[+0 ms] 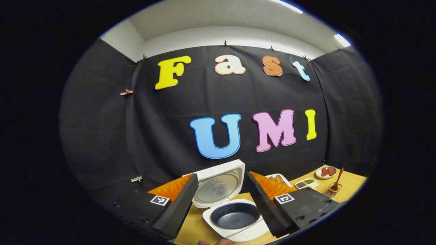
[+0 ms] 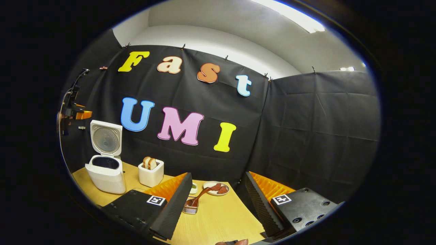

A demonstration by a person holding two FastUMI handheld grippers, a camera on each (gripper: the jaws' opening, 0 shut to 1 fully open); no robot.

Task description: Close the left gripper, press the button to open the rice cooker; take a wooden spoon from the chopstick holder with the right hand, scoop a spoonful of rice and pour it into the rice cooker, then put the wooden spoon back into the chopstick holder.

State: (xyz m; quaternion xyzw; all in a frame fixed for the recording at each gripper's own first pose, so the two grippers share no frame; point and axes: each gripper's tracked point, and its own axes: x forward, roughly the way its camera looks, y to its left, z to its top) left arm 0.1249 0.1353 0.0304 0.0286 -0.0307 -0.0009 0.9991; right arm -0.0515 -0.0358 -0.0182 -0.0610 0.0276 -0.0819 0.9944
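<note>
The white rice cooker (image 1: 238,234) stands open just below and ahead of my left gripper (image 1: 221,175). Its lid (image 1: 218,183) is tipped up and the dark inner pot (image 1: 235,215) looks bare. The left gripper is open with nothing between its fingers. In the right gripper view the cooker (image 2: 105,177) sits at the table's left end, with the left gripper (image 2: 76,114) held high above it. The wooden spoon (image 2: 199,196) leans in the clear chopstick holder (image 2: 190,208), close ahead of my open right gripper (image 2: 218,174). The spoon (image 1: 337,180) also stands at the far right in the left gripper view.
A white toaster (image 2: 151,174) with bread stands right of the cooker. A plate (image 2: 216,188) with reddish pieces and a small dish (image 2: 193,187) lie behind the holder. A divided dish (image 1: 306,183) sits near the plate (image 1: 326,172). The wooden table (image 2: 221,221) ends at the black cloth walls.
</note>
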